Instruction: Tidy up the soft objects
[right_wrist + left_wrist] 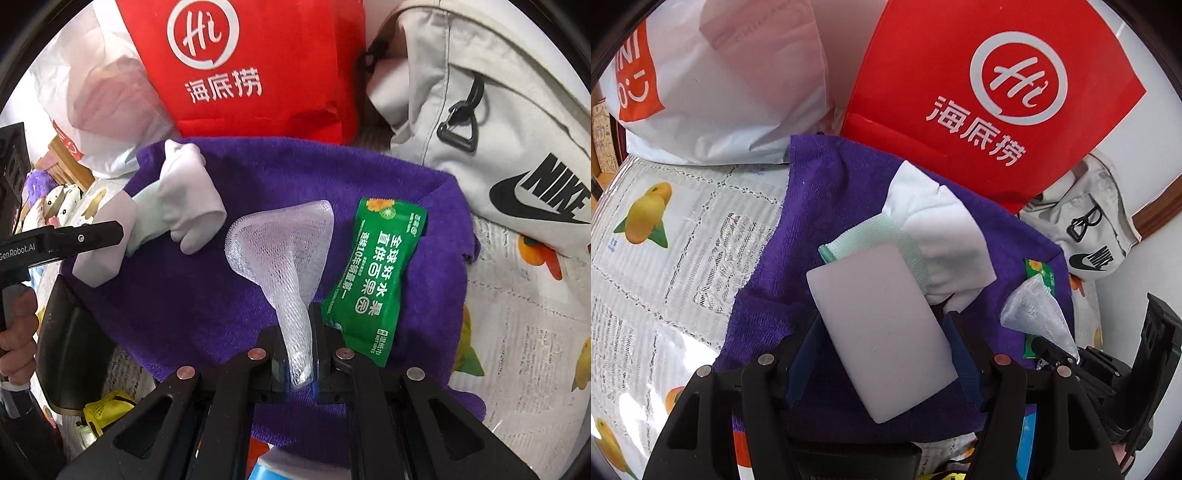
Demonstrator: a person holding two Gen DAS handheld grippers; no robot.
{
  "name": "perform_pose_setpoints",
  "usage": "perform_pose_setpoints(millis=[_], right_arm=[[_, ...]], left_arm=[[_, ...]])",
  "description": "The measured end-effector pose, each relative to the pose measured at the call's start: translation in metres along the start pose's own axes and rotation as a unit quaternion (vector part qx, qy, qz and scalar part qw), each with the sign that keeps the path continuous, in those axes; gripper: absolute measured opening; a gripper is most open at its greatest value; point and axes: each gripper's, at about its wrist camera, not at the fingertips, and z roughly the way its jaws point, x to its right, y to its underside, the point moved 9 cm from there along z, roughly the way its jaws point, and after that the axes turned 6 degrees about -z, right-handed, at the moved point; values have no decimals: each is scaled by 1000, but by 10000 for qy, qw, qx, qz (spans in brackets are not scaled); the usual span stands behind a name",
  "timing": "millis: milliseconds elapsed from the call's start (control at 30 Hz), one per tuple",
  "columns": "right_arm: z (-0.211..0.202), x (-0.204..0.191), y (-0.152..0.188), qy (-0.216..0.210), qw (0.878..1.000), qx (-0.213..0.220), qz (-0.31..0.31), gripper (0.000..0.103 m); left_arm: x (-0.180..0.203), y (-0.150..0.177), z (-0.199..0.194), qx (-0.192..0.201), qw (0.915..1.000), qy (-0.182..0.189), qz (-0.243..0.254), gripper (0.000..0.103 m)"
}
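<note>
A purple towel (827,206) (406,184) lies spread on the table. My left gripper (882,323) is shut on a pale sponge block (882,332), its blue pads pressing both sides just above the towel. The right wrist view shows this sponge (103,240) at the left, under a left finger. A white sock (938,229) (184,199) with a mint cuff lies just beyond the sponge. My right gripper (299,332) is shut on the narrow end of a white mesh net (284,243) (1038,310) that fans out over the towel. A green wet-wipe packet (373,280) lies right of the net.
A red paper bag (997,92) (251,62) stands behind the towel, with a white plastic bag (720,81) to its left. On the right lies a grey Nike bag (480,129). A fruit-print tablecloth (665,229) covers the table. A hand (14,332) shows at the left edge.
</note>
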Motion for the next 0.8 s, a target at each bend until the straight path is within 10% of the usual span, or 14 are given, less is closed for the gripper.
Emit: perform_pose_setpoints(millis=[133,267,367,800], right_arm=[[6,2,0,3,9999,-121,54,11],[8,5,-1,-29,9997,-171,180,54],[2,6,-2,14,9999,-42,167,63],[-65,-11,14,184,9974,688,104,64]], left_arm=[[0,1,8,-135,9999,34,-88,69],[-2,3,12,-273,9995,26,-178,77],[-1,5,9,-255,9995,23,-177,80],[-3,9,-43,271,9994,117,-168,80]])
